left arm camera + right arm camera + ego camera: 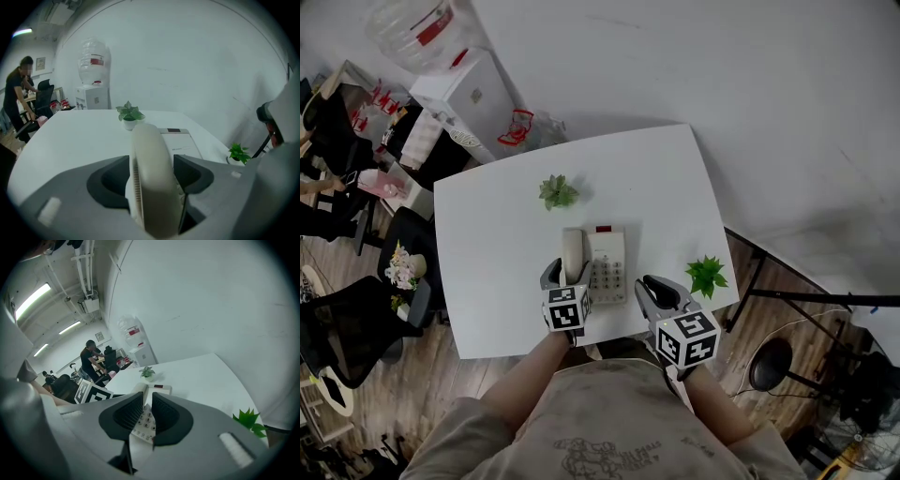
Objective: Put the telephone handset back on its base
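Cream handset (pixel 151 187), seemingly in left gripper (pixel 152 161)

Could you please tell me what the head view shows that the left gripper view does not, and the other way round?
Only the head view shows the keypad, both marker cubes and the person's forearms. Only the left gripper view shows, close up, the left gripper with its jaws pressed against the sides of the handset. Both show the white table, the handset, the telephone base, the far plant, the right-edge plant and the water dispenser.
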Available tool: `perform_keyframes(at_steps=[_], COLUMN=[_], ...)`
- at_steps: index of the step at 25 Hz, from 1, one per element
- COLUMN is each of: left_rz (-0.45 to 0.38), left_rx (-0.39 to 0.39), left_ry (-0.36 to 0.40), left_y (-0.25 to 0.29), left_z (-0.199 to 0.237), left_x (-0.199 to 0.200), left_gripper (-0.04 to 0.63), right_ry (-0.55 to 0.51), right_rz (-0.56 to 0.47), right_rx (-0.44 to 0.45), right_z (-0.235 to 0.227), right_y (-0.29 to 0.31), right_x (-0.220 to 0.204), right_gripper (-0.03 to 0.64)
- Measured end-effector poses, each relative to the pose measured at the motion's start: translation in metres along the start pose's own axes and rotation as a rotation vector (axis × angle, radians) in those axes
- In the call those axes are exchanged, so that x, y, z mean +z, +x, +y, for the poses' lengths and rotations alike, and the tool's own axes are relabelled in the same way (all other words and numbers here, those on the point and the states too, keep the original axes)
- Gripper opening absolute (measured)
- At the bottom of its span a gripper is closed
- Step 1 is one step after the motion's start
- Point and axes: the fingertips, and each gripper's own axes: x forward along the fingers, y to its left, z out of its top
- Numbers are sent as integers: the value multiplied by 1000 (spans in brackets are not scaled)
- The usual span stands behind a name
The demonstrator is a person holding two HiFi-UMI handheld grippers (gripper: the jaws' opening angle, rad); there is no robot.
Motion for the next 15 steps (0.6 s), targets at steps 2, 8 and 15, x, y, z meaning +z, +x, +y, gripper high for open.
perform_keyframes(at_steps=[2, 8, 15], left_rz=[-14, -69, -212], left_rx=[-14, -89, -101], left_ry=[-2, 68, 143], left_y=[-8, -44, -109], left_z=[1, 3, 23], left_x=[7, 45, 110], left_gripper=[295, 293, 248], right_ry=[-8, -72, -79], right_rz=[-15, -94, -273], right_rx=[2, 8, 68], right_z=[2, 12, 41], right_y=[0, -3, -27], right_x=[7, 48, 128], right_gripper=[87, 70, 35])
